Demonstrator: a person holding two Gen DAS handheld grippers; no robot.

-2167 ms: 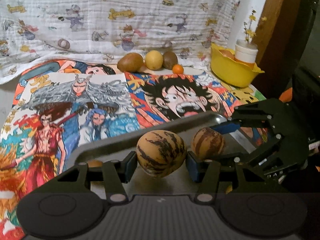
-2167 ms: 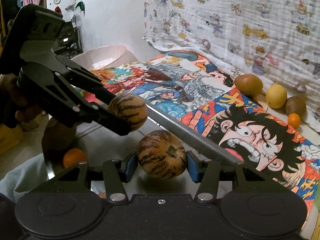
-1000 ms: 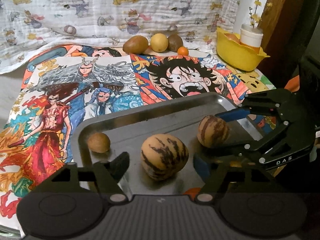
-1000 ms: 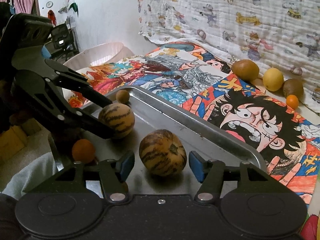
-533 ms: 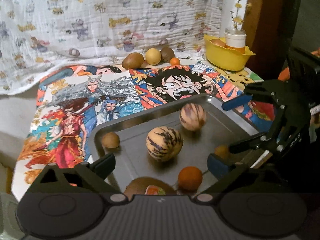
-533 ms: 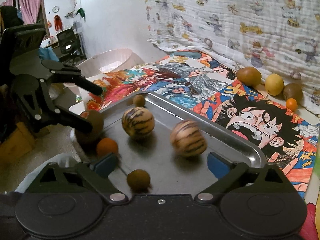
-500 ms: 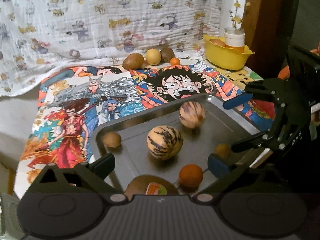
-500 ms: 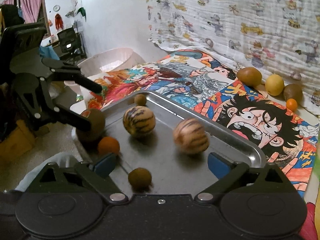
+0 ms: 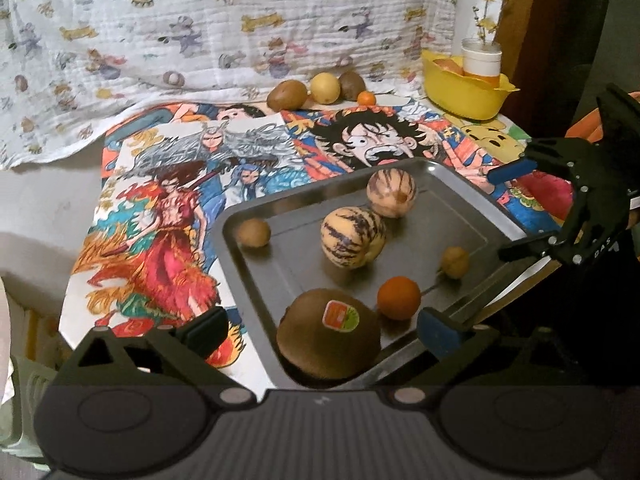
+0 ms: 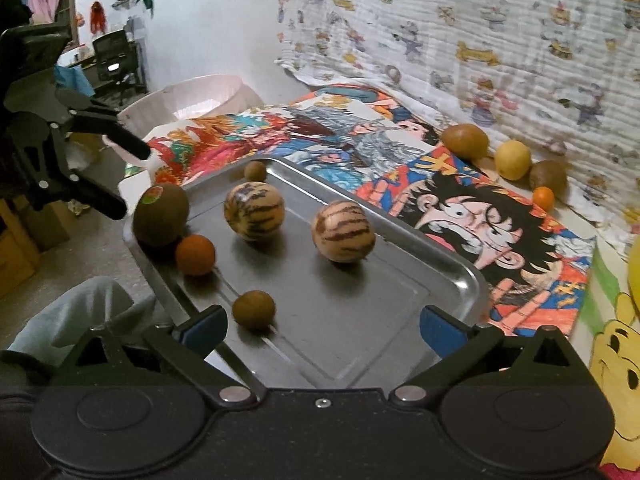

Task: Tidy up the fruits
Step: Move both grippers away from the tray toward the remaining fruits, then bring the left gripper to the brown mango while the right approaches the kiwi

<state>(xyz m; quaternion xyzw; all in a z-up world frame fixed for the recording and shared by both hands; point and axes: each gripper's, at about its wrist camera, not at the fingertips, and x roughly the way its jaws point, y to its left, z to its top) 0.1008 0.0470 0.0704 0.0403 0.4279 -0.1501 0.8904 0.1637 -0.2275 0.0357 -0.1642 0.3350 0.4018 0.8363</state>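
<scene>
Both fingers (image 9: 322, 330) (image 10: 324, 326) just spread wide, empty; melons (image 9: 353, 237) ahead on tray (image 9: 460, 192) sit loose, may roll into others

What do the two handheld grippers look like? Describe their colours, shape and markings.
Both are matte black. The left gripper and right gripper have angular linkage fingers with silver rivets, blue pads and round discs on a ribbed body. The right one bears white lettering "DAS".

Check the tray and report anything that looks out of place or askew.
The metal tray sits skewed to the cartoon mat, its near corner jutting past the table edge. The stickered kiwi rests right at that overhanging end and might roll off. Four fruits by the blanket remain outside the tray. Nothing looks spilled or damaged.
</scene>
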